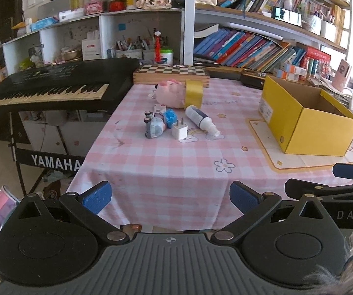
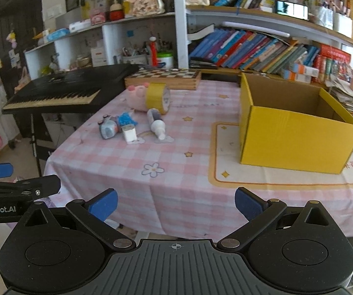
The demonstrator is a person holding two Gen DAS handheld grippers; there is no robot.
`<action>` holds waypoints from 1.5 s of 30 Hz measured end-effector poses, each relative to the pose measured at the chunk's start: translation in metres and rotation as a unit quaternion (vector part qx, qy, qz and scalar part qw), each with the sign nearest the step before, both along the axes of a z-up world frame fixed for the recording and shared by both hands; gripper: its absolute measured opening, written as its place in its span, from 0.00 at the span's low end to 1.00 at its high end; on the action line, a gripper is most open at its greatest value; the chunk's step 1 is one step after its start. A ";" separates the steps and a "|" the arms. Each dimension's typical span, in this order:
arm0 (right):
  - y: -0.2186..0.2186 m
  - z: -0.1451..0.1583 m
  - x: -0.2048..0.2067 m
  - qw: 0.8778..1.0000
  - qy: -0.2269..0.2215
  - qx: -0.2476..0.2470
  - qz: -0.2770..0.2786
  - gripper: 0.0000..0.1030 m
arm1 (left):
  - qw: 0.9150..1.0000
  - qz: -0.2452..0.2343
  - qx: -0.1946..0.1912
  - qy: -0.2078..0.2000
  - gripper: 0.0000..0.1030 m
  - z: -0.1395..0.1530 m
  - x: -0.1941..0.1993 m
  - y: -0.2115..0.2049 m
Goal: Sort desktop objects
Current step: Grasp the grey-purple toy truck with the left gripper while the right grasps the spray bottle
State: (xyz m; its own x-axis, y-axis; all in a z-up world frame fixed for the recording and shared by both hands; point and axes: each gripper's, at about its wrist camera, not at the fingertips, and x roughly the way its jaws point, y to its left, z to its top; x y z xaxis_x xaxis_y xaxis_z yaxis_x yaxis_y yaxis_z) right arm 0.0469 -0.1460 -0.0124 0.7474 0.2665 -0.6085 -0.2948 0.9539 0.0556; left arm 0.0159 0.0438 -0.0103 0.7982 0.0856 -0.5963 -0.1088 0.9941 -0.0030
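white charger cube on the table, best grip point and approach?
Grip the white charger across its two flat side faces, at mid-body. It stands with its prongs pointing up, so come from above or from the near table edge, keeping the pads below the prongs. The toy car sits close on its left, so the left hand-held gripper, now open, probably needs a narrow entry there.

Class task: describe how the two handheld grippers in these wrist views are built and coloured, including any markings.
Both the left gripper and right gripper are matte black, with blue textured pads on angled link arms pinned by silver pivots, round discs either side, and a ribbed grey centre plate bearing a crosshair mark. White lettering reads "DAS" and "enRobot.AI" on their sides. No cables or sleeves show.
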 end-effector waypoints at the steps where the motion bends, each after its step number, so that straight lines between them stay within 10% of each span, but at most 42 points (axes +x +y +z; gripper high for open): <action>1: 0.000 0.000 0.002 1.000 0.000 0.000 0.002 0.99 | 1.000 0.002 0.002 0.001 1.00 -0.001 0.002 0.000; 45: 0.064 -0.029 0.193 0.992 0.055 -0.026 0.111 0.87 | 0.993 0.101 -0.015 0.064 0.98 -0.020 0.158 0.052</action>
